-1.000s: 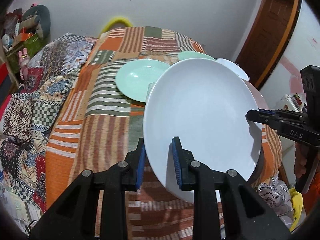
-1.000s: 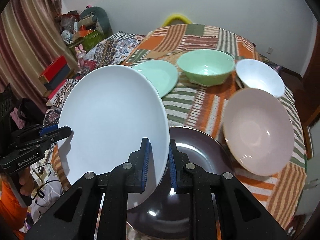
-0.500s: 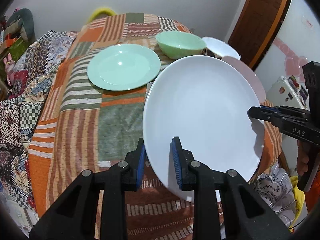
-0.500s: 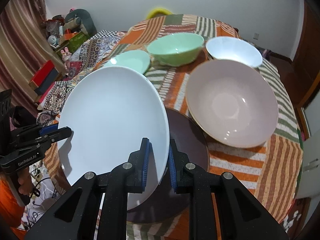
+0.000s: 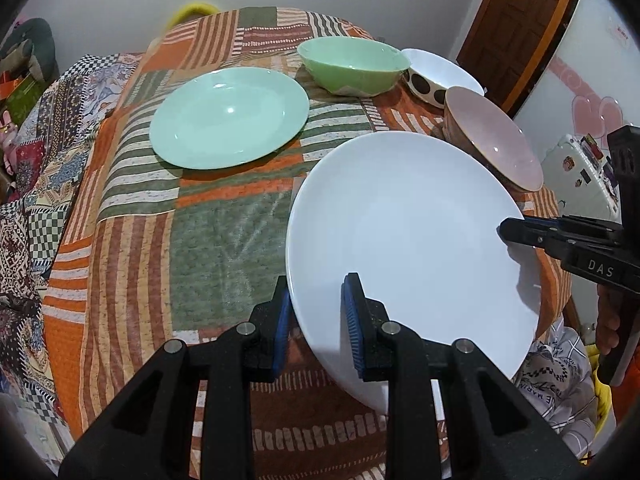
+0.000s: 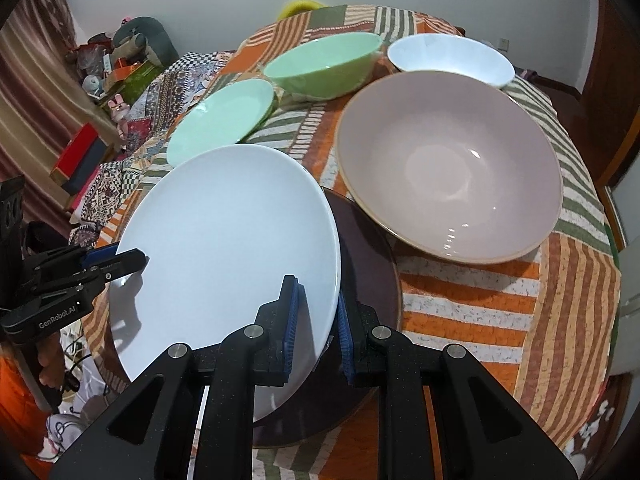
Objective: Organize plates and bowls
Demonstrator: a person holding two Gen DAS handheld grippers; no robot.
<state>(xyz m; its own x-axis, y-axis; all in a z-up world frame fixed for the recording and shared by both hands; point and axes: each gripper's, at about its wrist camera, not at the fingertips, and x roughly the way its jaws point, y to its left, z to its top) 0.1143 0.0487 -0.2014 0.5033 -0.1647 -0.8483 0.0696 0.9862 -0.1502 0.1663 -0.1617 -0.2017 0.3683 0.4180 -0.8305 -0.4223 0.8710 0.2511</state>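
Note:
A large white plate point(image 5: 408, 232) point(image 6: 228, 240) hangs tilted over the near part of the table, held from both sides. My left gripper point(image 5: 316, 300) is shut on its near-left rim, blue pads on either face. At the opposite rim my right gripper point(image 6: 316, 312) is shut on the same plate; it shows in the left wrist view at the right edge point(image 5: 510, 232). A dark brown plate point(image 6: 368, 280) lies on the cloth just beneath the white one. It cannot be told whether the two plates touch.
On the patchwork tablecloth point(image 5: 220, 240) sit a pink bowl point(image 6: 448, 168), a green plate point(image 5: 228, 116), a green bowl point(image 5: 352, 64) and a white bowl point(image 6: 448, 56) at the far right. Bedding and clutter lie left of the table; a wooden door stands at the back right.
Both grippers have carried the white plate forward and down towards the table. The bowls and the green plate now show larger and closer. Neither grip has changed.

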